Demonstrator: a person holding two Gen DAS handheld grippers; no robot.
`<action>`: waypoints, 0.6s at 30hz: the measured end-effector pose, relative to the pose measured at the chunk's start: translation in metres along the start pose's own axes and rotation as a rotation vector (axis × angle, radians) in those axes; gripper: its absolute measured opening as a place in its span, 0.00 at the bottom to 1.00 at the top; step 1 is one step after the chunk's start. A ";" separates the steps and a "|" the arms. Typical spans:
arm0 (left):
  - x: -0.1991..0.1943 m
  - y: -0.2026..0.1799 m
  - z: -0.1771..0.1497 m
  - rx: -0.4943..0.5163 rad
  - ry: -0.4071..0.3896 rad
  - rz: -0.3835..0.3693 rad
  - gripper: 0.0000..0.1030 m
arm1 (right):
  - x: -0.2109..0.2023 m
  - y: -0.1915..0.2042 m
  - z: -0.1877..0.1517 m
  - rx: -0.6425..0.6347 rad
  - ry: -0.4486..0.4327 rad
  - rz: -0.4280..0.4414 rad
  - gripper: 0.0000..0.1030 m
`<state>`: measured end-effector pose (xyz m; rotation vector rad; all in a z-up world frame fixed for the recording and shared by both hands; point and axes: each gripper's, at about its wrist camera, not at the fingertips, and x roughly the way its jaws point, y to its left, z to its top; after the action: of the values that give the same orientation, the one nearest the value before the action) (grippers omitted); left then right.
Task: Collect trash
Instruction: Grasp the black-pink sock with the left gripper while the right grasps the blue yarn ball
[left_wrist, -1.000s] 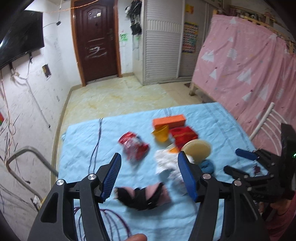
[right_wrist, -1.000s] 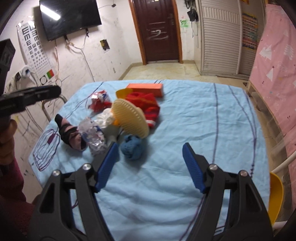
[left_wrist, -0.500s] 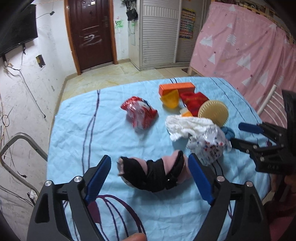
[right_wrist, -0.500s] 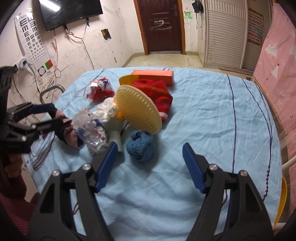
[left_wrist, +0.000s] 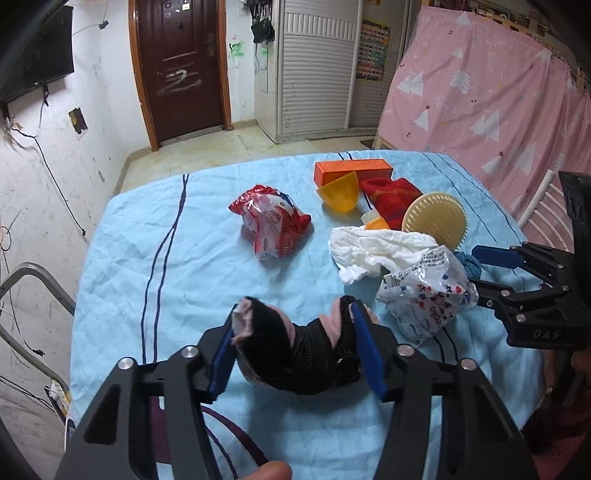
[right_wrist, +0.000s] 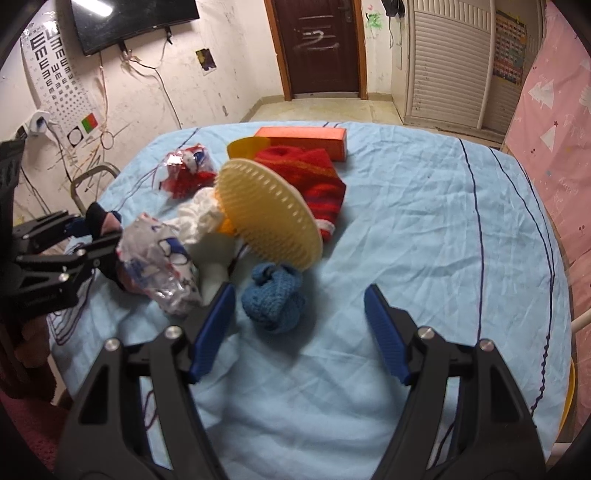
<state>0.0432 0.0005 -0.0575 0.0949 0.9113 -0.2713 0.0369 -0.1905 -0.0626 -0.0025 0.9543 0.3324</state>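
Observation:
A black and pink sock (left_wrist: 295, 350) lies near the front edge of the blue cloth; my left gripper (left_wrist: 295, 350) has its jaws around it, both pads touching its ends. A red snack wrapper (left_wrist: 273, 225), a white crumpled tissue (left_wrist: 373, 247) and a clear printed plastic bag (left_wrist: 428, 295) lie beyond. My right gripper (right_wrist: 299, 332) is open and empty, with a blue knitted ball (right_wrist: 275, 299) just ahead of its jaws. The bag (right_wrist: 159, 266) and the sock (right_wrist: 103, 221) also show at the left in the right wrist view.
An orange box (left_wrist: 352, 170), a yellow cup (left_wrist: 340, 192), a red knitted cloth (left_wrist: 391, 195) and a round yellow brush (right_wrist: 269, 214) crowd the far middle. The blue cloth (right_wrist: 443, 240) is bare on its right half. A metal chair frame (left_wrist: 33, 295) stands left of the table.
My left gripper moved forward and down over the sock and narrowed until its pads touch it. My right gripper moved closer to the blue knitted ball and stayed open.

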 end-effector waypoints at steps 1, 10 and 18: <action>-0.001 0.000 0.001 -0.002 -0.001 0.002 0.45 | 0.001 0.001 0.000 -0.004 0.000 0.000 0.67; -0.014 0.001 0.004 -0.017 -0.024 0.040 0.42 | -0.004 0.003 -0.001 -0.015 -0.047 0.032 0.29; -0.052 -0.002 0.024 -0.022 -0.113 0.079 0.42 | -0.039 -0.024 -0.004 0.053 -0.150 0.044 0.29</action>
<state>0.0309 0.0038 -0.0016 0.0939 0.7959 -0.1907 0.0195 -0.2250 -0.0375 0.0914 0.8151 0.3431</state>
